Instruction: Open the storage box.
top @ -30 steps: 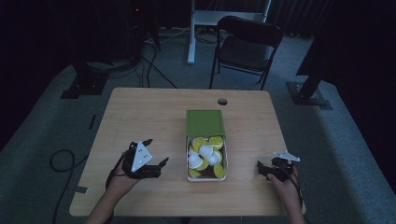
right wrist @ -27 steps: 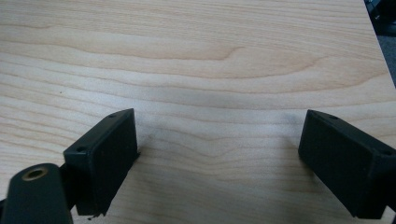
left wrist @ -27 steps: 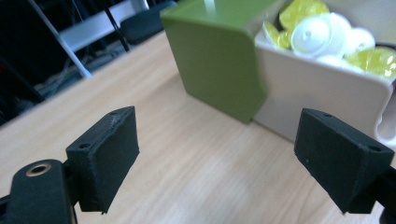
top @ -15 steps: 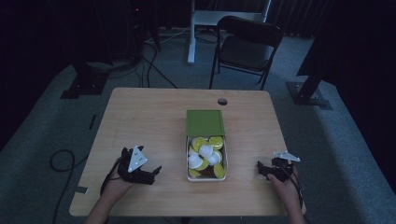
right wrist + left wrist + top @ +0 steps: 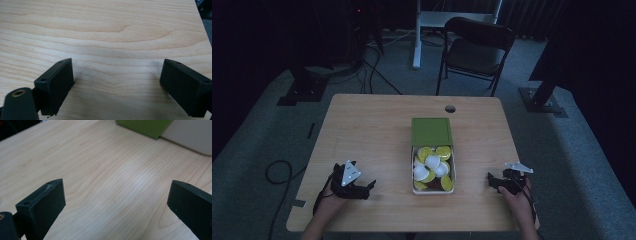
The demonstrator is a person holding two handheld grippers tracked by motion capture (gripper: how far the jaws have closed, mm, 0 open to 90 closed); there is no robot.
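The left gripper (image 5: pixel 368 185) is resting low on the table (image 5: pixel 362 130), its jaws having just spread wide with nothing between them. The box (image 5: pixel 433 162), probably holding capsules (image 5: pixel 432 162), is sitting between both grippers. The right gripper (image 5: pixel 490 180) is gaping, empty.

Dim room, far side nearly black. Grey carpet floor (image 5: pixel 572 165) all around. Light wooden table (image 5: pixel 372 130) in the middle, pale grain, small round hole (image 5: pixel 450 108) near its far edge. Dark folding chair (image 5: pixel 474 52) just beyond the table, seat turned toward it. White post on a white base (image 5: pixel 417 35) left of the chair. Black stand feet (image 5: pixel 302 92) at far left and another (image 5: pixel 542 97) at far right. Black cables (image 5: pixel 277 172) looped on the carpet at the left.
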